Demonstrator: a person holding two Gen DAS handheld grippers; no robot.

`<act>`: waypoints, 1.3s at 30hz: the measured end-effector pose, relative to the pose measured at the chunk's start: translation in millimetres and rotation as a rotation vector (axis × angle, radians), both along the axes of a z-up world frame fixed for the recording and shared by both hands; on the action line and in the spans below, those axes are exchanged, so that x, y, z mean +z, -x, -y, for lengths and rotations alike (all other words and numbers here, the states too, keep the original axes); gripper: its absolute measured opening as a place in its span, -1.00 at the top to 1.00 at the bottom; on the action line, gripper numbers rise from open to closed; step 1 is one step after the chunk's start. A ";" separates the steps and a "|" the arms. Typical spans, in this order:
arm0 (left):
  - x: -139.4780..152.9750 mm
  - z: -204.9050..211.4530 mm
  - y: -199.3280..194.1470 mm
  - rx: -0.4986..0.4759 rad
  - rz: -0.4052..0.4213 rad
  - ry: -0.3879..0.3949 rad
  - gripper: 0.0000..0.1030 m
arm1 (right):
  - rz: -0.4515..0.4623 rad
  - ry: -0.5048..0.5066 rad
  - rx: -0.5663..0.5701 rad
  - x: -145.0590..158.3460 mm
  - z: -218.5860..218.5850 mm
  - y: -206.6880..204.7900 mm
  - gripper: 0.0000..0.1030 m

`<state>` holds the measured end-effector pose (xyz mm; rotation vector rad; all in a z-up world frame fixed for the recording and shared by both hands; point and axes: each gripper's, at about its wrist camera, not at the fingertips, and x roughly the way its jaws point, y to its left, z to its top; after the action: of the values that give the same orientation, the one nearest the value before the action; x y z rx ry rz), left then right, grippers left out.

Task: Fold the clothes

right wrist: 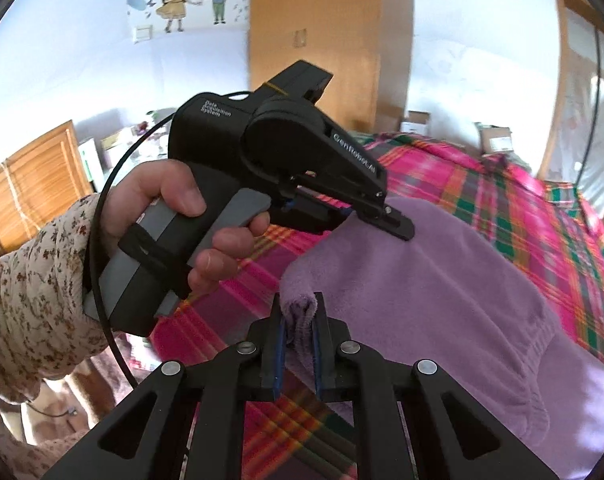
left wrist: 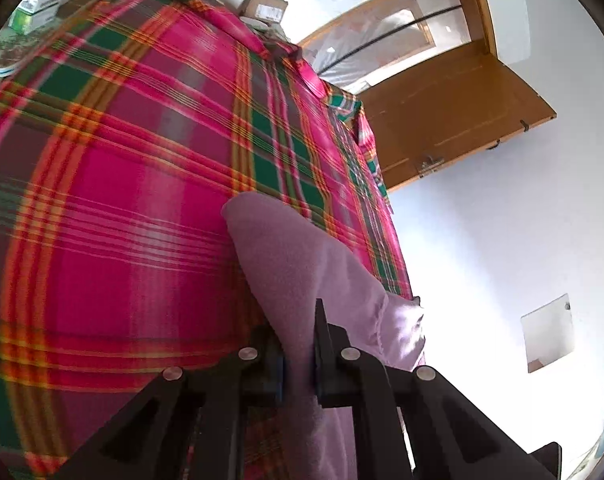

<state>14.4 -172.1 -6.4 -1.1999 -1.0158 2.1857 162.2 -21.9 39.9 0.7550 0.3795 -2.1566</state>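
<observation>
Pinching purple garment (right wrist: 441, 280) inside right tool (right wrist: 298, 328).

— What does your left camera see?

— My left gripper (left wrist: 298, 344) is pinched tight on a fold of a lilac fleece garment (left wrist: 286, 256), which rises between my fingers (left wrist: 325, 344) and bends over to the right.

— And behind it?

— A plaid bedspread (left wrist: 122, 168) in pink, green and orange fills the left side. Cardboard boxes (left wrist: 266, 6) sit at its far edge. To the right are a white wall (left wrist: 501, 240) and an open wooden door (left wrist: 453, 112).
</observation>
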 end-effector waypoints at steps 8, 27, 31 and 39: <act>6.3 51.3 -18.0 0.090 -0.005 0.038 0.80 | 0.033 0.042 0.116 3.3 44.0 -1.0 0.78; 7.5 62.7 -25.8 0.185 0.034 0.112 0.58 | 0.169 0.148 0.131 -3.1 25.7 21.8 0.40; 26.4 63.4 -41.6 0.277 -0.025 0.151 0.47 | 0.128 0.198 0.045 13.0 -10.1 30.8 0.40; 58.5 63.8 -69.5 0.382 -0.134 0.115 0.44 | 0.136 0.080 -0.251 -13.4 -88.7 70.6 0.39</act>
<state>83.9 -235.9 52.1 -0.9495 -1.1511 2.6096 91.6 66.8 26.5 0.9395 0.1317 -2.3200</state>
